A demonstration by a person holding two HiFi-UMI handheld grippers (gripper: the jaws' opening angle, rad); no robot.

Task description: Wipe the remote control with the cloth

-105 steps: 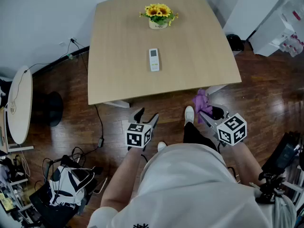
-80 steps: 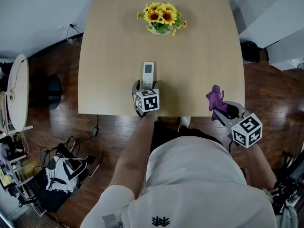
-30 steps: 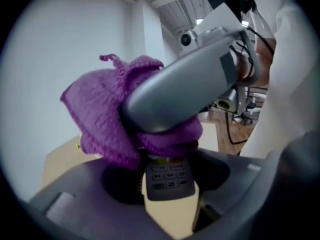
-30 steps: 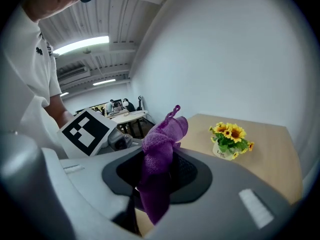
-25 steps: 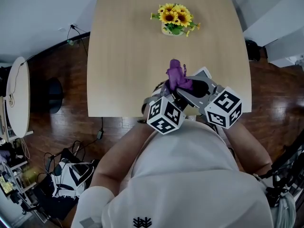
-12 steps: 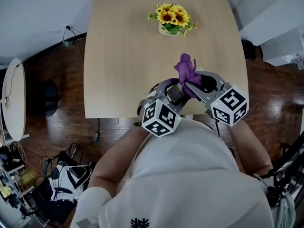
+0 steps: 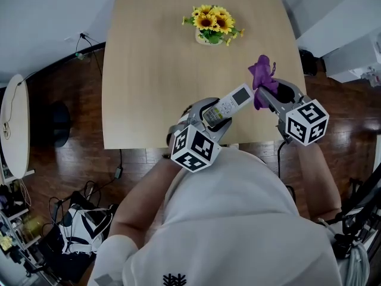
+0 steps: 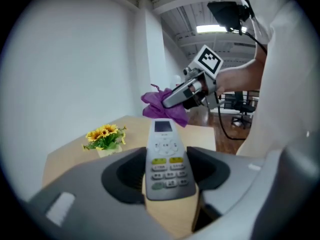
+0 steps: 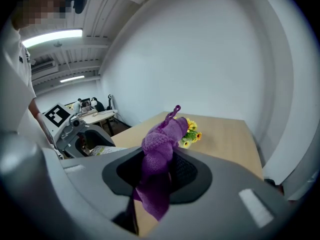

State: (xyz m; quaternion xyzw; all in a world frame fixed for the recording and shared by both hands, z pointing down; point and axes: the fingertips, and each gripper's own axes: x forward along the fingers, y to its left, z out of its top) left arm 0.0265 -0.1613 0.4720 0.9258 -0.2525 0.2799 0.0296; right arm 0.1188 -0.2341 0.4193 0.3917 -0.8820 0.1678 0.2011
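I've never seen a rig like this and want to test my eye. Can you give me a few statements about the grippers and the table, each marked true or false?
1. The left gripper holds the remote between its jaws. True.
2. The right gripper is empty. False: it is shut on a purple cloth.
3. The remote lies flat on the table. False: it is held up off the table in the left gripper.
4. Sunflowers stand on the table. True.
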